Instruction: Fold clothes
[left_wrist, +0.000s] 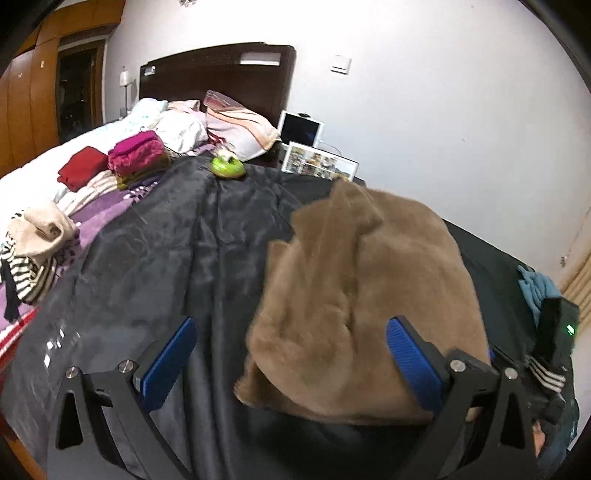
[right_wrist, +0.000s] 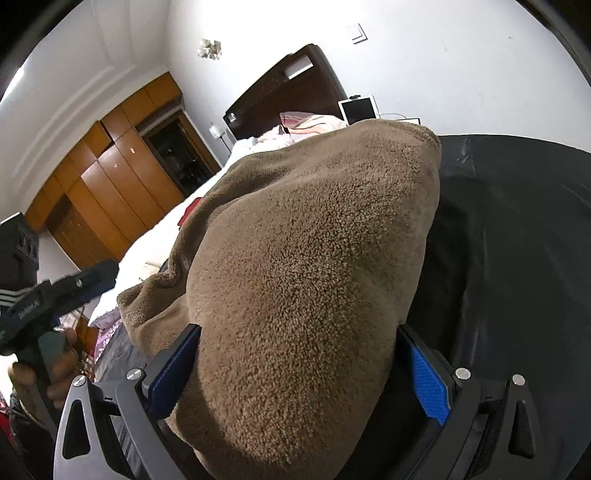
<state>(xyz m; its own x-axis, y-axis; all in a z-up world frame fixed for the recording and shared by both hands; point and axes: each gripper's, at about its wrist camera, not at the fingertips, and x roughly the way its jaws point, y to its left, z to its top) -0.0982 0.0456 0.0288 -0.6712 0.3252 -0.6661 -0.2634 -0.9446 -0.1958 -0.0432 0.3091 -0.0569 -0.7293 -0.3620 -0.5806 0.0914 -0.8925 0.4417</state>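
A dark grey bedspread (left_wrist: 155, 266) fills the lower frame. On it, right of centre, lies the brown fleece garment (left_wrist: 362, 295) (bunched). The left gripper (left_wrist: 291, 354) stands wide apart — holding nothing. The right gripper (right_wrist: 303, 373) is also spread, its 2 fingers flanking the fleece.

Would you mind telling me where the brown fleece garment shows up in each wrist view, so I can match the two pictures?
Left wrist view: the brown fleece garment fills the centre-right, lying on the dark bedspread, reaching down between the open jaws.
Right wrist view: the same garment fills the middle of the picture, bulging up between that gripper's open jaws.
Shared landmark: the dark wooden headboard against the white wall.
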